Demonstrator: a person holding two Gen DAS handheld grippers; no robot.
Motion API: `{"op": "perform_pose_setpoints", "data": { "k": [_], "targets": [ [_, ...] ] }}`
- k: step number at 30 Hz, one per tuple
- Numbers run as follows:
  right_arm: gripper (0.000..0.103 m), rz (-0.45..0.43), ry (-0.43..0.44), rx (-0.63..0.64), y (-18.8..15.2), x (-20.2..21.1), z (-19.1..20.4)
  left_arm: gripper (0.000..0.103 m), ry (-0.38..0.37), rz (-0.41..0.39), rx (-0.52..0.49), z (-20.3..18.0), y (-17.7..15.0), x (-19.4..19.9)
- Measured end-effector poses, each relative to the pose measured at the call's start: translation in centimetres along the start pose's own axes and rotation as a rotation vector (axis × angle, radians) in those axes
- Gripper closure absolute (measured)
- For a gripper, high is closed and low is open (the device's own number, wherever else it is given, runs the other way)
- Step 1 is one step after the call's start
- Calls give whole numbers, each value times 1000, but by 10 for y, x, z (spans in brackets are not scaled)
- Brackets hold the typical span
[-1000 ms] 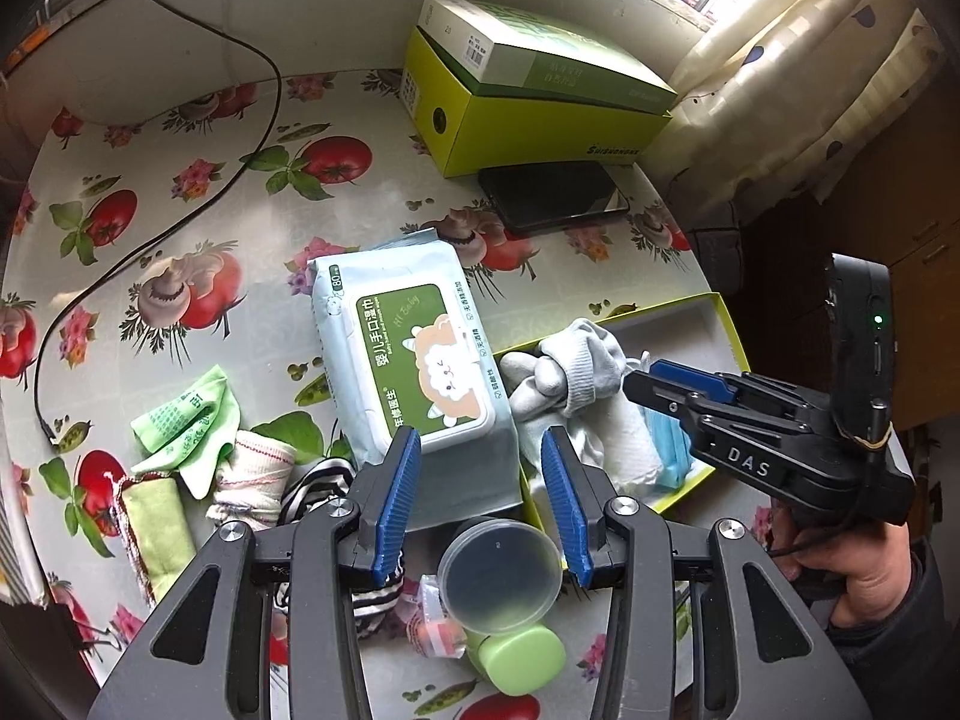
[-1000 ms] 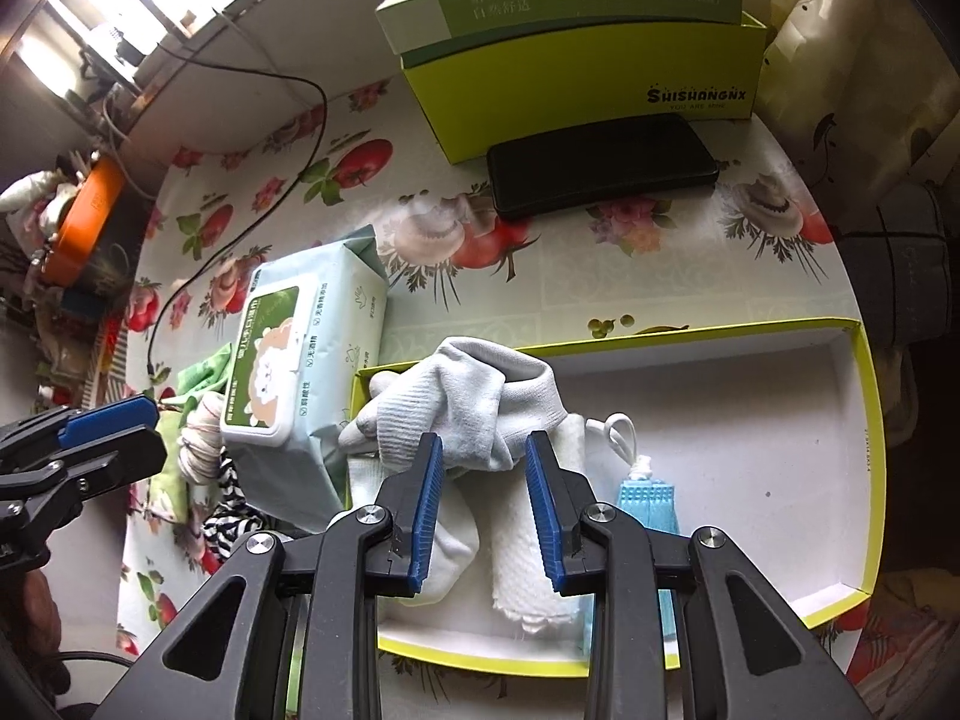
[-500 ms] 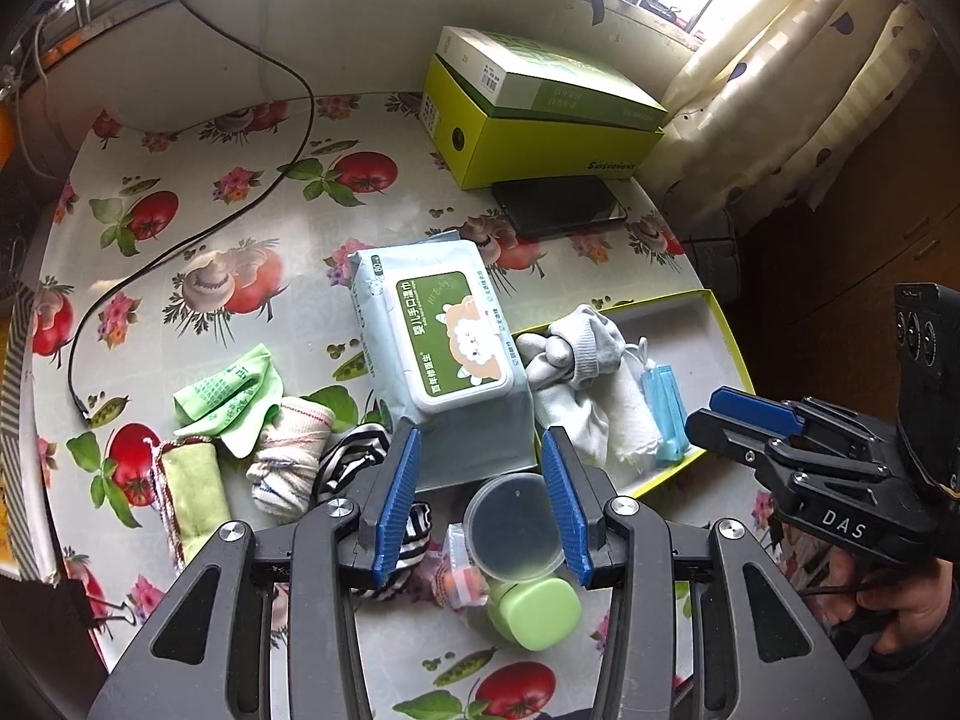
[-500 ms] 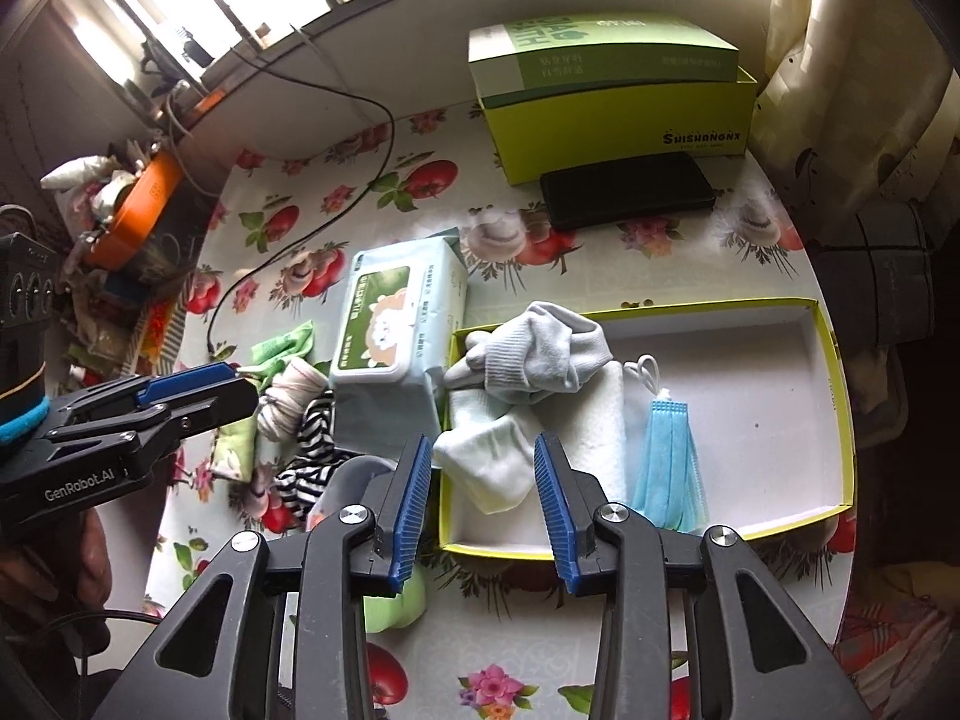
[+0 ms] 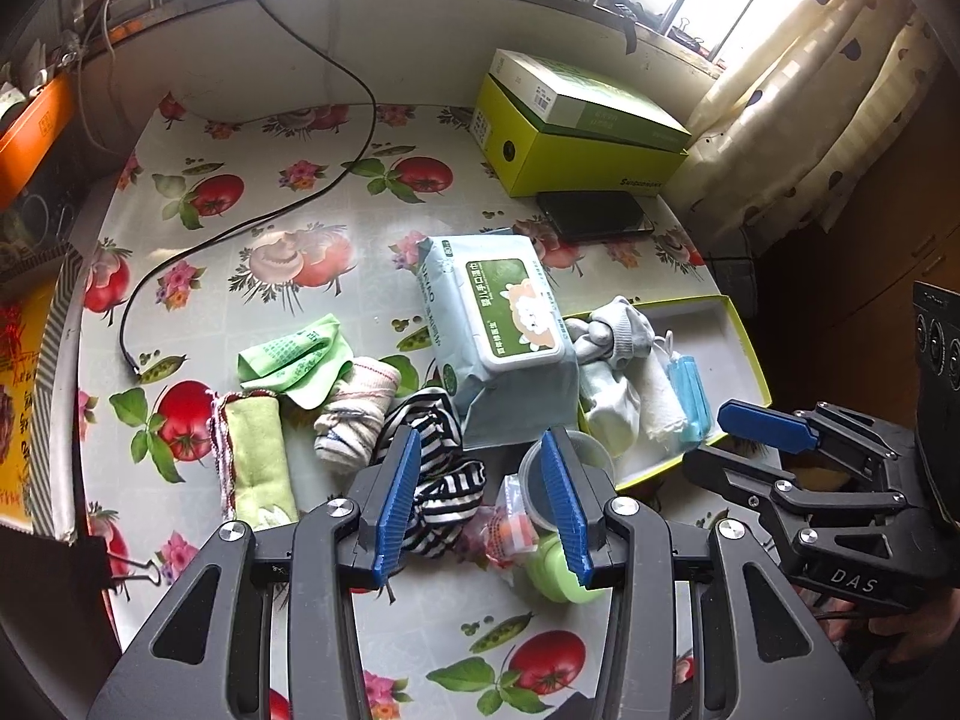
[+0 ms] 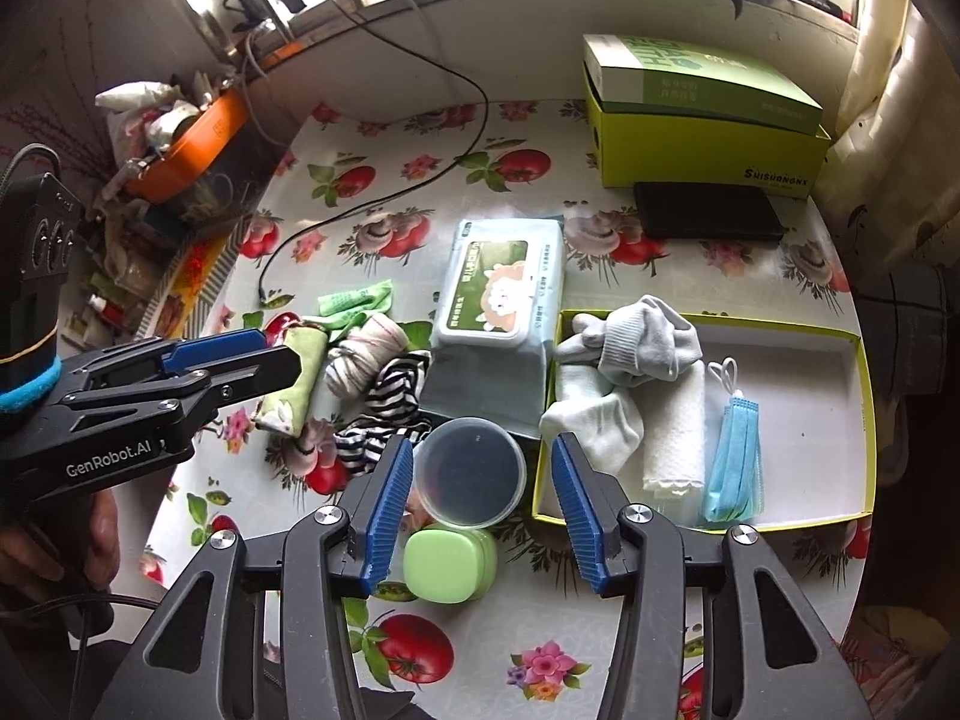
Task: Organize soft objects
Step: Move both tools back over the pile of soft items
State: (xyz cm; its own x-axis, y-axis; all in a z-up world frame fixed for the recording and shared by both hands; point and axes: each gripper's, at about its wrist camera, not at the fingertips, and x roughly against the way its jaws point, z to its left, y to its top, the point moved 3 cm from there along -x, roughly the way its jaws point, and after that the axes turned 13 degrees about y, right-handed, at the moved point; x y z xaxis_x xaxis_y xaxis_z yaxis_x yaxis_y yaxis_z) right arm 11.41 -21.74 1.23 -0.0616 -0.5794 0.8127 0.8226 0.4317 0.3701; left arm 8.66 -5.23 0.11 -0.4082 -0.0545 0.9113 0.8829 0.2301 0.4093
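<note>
Hovering above the flowered tablecloth (image 5: 336,228), both grippers hang empty between moves. The right gripper (image 6: 480,504) has just been opening its jaws and nothing lies between them; through the gap show only a clear round lid (image 6: 471,471) and a green case (image 6: 450,564) on the table below. The left gripper (image 5: 474,504) likewise stands spread, gripping nothing, poised over the striped cloth (image 5: 432,468). The yellow-rimmed tray (image 6: 864,384) serves as the collecting place: grey socks (image 6: 648,339), a pale sock (image 6: 594,420), a white folded cloth (image 6: 675,432) and a blue face mask (image 6: 735,462) lie packed toward its left end, leaving the right half bare for more. Soft things not yet sorted sit in a loose heap left of the tray: a green cloth (image 5: 294,360), a rolled green towel (image 5: 255,450), a rolled white sock (image 5: 357,408) and the striped cloth. A wet-wipe pack (image 5: 504,330) leans against the tray's corner, between heap and tray. Judging by its position, the left gripper seems set for the striped cloth next.
</note>
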Motion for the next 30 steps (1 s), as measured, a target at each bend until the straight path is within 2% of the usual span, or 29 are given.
{"op": "perform_pose_setpoints", "data": {
  "k": [16,20,30],
  "targets": [
    [55,54,35,64,-3,-17,36,60,17,27,98,47,-27,1],
    [55,57,32,49,-4,-17,32,60,-12,51,89,42,-31,-6],
    [55,65,22,6,-9,-16,17,60,-102,181,25,7,-49,-47]
  ]
}}
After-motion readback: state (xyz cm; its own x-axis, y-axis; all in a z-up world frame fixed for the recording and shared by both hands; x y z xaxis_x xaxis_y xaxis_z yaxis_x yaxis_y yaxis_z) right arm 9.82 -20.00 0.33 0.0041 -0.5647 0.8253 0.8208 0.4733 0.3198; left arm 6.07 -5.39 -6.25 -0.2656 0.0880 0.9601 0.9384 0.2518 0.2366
